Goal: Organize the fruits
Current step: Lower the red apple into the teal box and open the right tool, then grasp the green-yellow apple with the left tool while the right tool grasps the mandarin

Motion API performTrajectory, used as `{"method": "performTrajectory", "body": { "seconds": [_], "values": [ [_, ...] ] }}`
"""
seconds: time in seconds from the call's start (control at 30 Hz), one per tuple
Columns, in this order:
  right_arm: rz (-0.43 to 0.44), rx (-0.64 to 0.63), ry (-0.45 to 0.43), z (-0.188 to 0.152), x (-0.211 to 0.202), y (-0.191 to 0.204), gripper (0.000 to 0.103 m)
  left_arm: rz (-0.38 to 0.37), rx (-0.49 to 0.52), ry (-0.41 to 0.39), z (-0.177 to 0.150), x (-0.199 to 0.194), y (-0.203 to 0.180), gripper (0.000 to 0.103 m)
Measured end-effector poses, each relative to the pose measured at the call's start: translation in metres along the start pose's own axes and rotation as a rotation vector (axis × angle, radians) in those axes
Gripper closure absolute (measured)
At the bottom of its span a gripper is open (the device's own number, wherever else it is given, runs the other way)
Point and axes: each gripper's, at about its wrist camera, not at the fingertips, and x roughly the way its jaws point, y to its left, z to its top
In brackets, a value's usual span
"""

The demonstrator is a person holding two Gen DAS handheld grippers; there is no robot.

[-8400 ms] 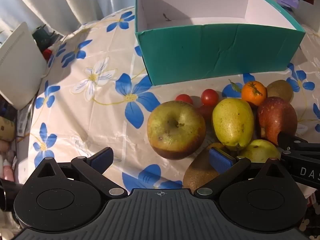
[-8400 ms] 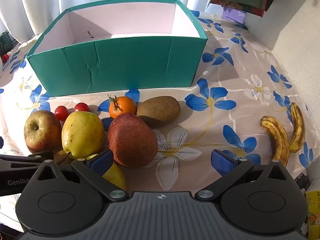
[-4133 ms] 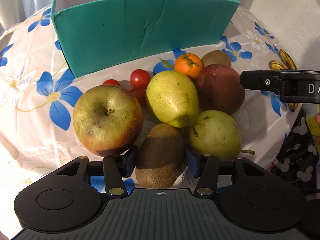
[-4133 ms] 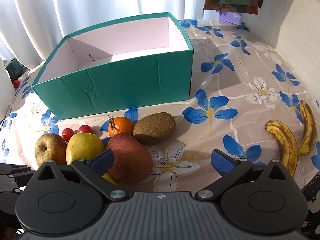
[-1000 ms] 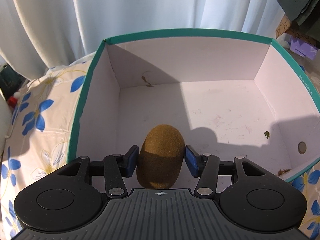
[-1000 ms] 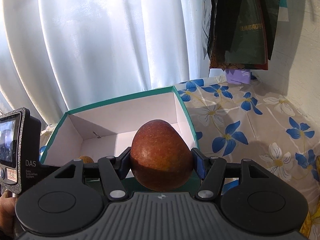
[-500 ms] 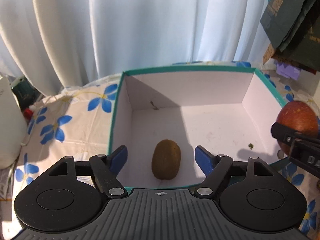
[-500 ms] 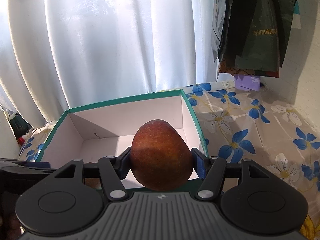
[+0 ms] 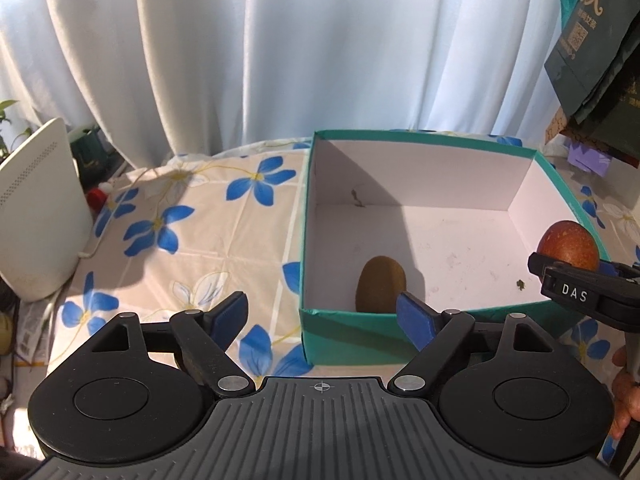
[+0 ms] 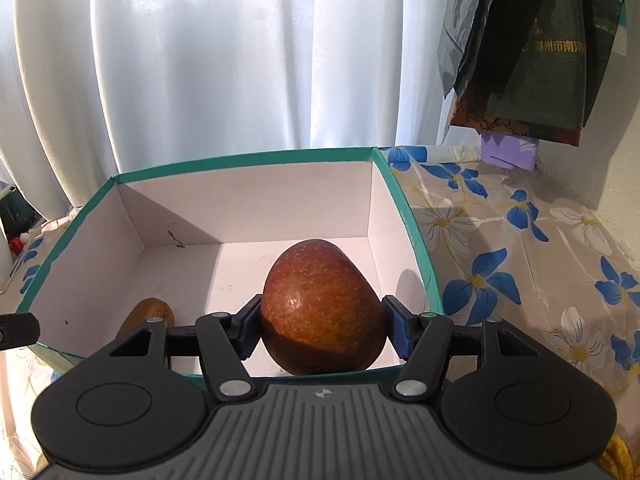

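The left gripper (image 9: 321,317), jaws just opening, hangs empty near a kiwi (image 9: 381,284) in the teal box (image 9: 420,338); the right gripper (image 10: 321,330) clamps a red pear (image 10: 322,306).

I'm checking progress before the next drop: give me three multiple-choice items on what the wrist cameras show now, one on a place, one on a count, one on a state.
1. Where is the kiwi?
A. on the tablecloth
B. on the floor of the teal box
C. between the left jaws

2. How many fruits lie inside the box?
A. none
B. one
C. three

3. What is the right gripper doing?
A. clamping the red pear
B. standing open and empty
C. holding a banana

Answers: 1 B, it lies by the near wall, beyond the open left gripper. 2 B, only the kiwi lies there. 3 A, both pads press the pear's sides.
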Motion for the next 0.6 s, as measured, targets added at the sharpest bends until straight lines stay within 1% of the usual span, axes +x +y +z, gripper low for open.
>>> {"method": "performTrajectory", "body": {
  "seconds": [0.13, 0.2, 0.23, 0.3, 0.33, 0.4, 0.43, 0.5, 0.57, 0.6],
  "values": [
    [-0.012, -0.036, 0.009, 0.0, 0.001, 0.004, 0.041, 0.004, 0.008, 0.015, -0.012, 0.0, 0.006, 0.015],
    [-0.021, -0.032, -0.004, 0.0, -0.002, 0.003, 0.04, 0.003, 0.031, 0.017, -0.02, -0.001, 0.007, 0.013],
    [-0.026, -0.029, -0.014, 0.001, -0.004, 0.002, 0.036, -0.001, 0.044, 0.018, -0.024, -0.002, 0.008, 0.011],
    [-0.012, -0.01, -0.026, 0.003, -0.011, -0.001, 0.031, -0.011, 0.068, 0.022, -0.032, -0.003, 0.009, 0.008],
    [-0.012, 0.001, -0.038, 0.003, -0.017, -0.002, 0.026, -0.021, 0.084, 0.026, -0.037, -0.004, 0.009, 0.008],
    [-0.008, 0.006, -0.074, 0.002, -0.033, -0.002, 0.022, -0.04, 0.11, 0.044, -0.048, -0.003, 0.009, 0.008],
    [-0.005, 0.013, -0.093, 0.001, -0.043, -0.002, 0.018, -0.052, 0.126, 0.059, -0.054, -0.002, 0.009, 0.008],
    [0.019, 0.029, -0.124, -0.005, -0.06, -0.003, 0.015, -0.062, 0.143, 0.088, -0.065, 0.001, 0.008, 0.008],
    [0.047, 0.035, -0.133, -0.015, -0.075, -0.001, 0.014, -0.071, 0.169, 0.109, -0.076, 0.002, 0.006, 0.008],
    [0.054, 0.036, -0.134, -0.02, -0.081, 0.0, 0.013, -0.079, 0.175, 0.105, -0.079, 0.001, 0.006, 0.008]
  ]
}}
